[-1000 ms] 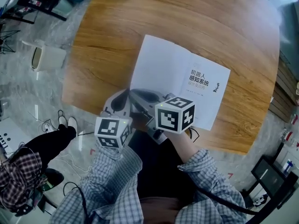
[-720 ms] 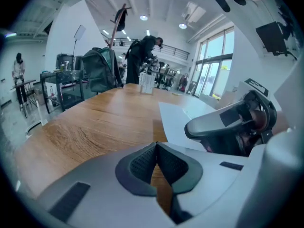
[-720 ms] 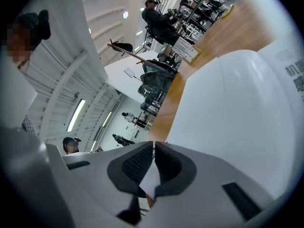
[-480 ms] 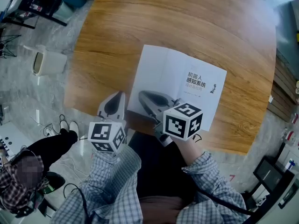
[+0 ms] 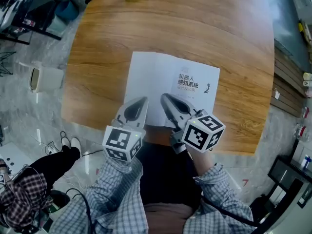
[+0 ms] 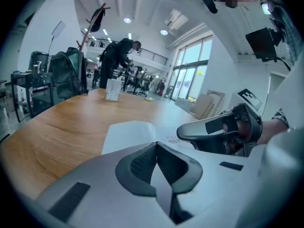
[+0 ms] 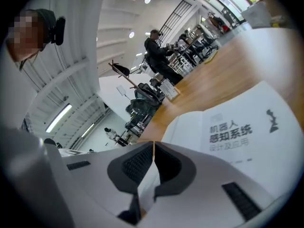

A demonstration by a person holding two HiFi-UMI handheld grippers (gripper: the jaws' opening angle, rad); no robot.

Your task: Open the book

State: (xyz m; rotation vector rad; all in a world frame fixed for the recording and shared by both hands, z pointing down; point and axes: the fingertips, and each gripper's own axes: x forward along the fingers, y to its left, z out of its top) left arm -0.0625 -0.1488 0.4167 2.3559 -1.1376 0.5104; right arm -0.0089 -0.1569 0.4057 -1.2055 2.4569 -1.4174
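Head view: book [image 5: 152, 77] just beneath right tool [image 5: 165, 99]

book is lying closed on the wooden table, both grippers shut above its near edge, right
Not closed: the head view shows the book lying open at its title page. The wooden table and the shut left gripper and right gripper are right.
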